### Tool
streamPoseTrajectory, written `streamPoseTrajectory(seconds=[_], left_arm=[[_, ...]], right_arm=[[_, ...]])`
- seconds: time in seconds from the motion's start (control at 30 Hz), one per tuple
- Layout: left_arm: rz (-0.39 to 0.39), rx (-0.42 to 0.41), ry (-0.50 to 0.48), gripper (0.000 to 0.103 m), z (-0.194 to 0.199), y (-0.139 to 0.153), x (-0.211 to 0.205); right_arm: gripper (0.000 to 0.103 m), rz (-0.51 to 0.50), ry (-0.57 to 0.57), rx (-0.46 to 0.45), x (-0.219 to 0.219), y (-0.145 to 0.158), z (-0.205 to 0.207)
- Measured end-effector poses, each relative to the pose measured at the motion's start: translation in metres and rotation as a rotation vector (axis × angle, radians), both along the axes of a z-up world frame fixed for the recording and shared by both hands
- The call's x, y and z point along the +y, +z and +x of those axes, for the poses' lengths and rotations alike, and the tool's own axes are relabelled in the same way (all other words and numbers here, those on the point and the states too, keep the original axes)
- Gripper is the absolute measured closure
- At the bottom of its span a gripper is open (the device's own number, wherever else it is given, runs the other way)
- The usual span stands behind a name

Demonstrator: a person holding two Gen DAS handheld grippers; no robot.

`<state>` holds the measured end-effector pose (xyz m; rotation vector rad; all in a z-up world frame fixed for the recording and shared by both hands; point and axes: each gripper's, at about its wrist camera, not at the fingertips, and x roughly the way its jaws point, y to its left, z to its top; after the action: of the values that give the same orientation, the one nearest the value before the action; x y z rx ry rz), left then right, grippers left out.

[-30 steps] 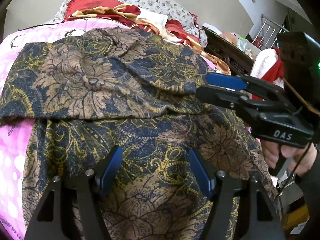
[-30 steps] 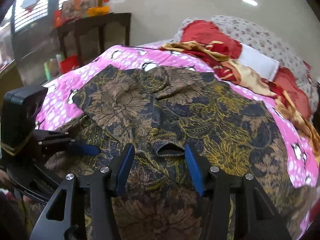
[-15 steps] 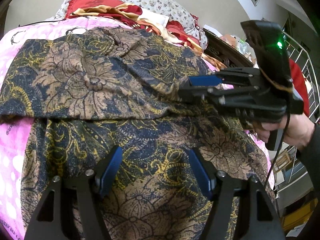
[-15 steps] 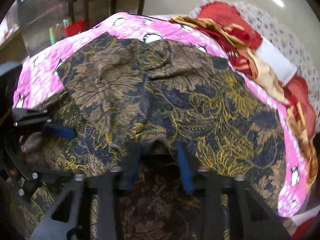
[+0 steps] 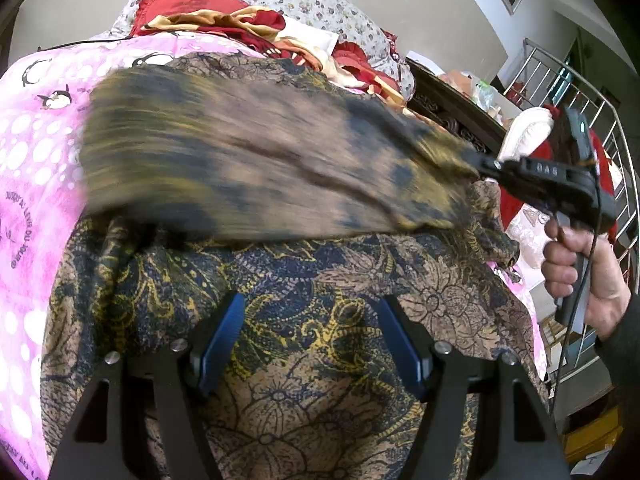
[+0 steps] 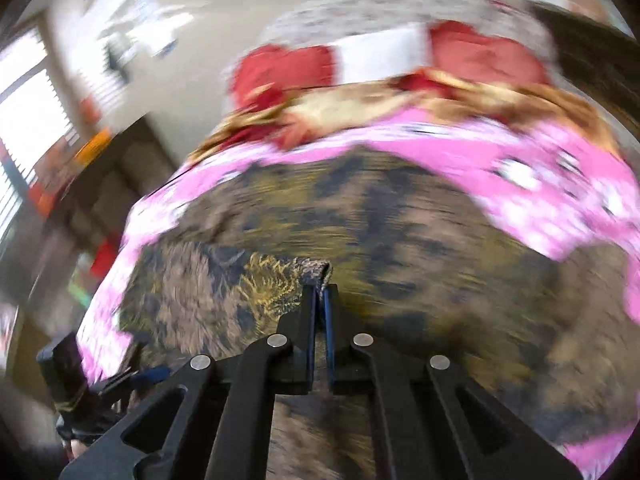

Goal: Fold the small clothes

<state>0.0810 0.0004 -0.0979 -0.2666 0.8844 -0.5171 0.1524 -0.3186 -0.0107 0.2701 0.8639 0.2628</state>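
Note:
A dark blue, brown and gold flowered garment [image 5: 328,292] lies spread on a pink bed cover [image 5: 36,168]. My left gripper [image 5: 310,342] is open just above the garment's near part, holding nothing. My right gripper [image 6: 319,294] is shut on a fold of the garment [image 6: 280,280]. In the left wrist view the right gripper [image 5: 486,168] holds that part lifted at the right, and the raised cloth [image 5: 256,160] is motion-blurred across the middle. The right wrist view is blurred too.
Red, gold and floral bedding [image 5: 256,20] is heaped at the head of the bed. A dark wooden cabinet [image 5: 452,108] and a metal railing [image 5: 580,92] stand to the right. In the right wrist view a dark table [image 6: 120,184] stands by a window at the left.
My right gripper has shut on a fold of the garment and pulled it up and to the right, lifting the upper layer. The left gripper has stayed open in place.

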Motion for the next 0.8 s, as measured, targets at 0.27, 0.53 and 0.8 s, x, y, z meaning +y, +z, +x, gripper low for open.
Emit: streamPoseTrajectory(seconds=[0.27,0.53,0.8], left_arm=[[0.009,-0.001,0.001,0.031,-0.001,0.0,-0.003],[0.015,-0.003,0.005,0.031,0.0,0.002,-0.002],[0.05,-0.142,0.168,0.011,0.023,0.059,0.025]], right_arm=[[0.095,-0.055,-0.257,0.133,-0.077,-0.025,-0.01],[0.094,-0.012,-0.294,0.188,-0.093,-0.053,-0.011],[0.071,-0.079,-0.269,-0.052,-0.093,0.007,-0.037]])
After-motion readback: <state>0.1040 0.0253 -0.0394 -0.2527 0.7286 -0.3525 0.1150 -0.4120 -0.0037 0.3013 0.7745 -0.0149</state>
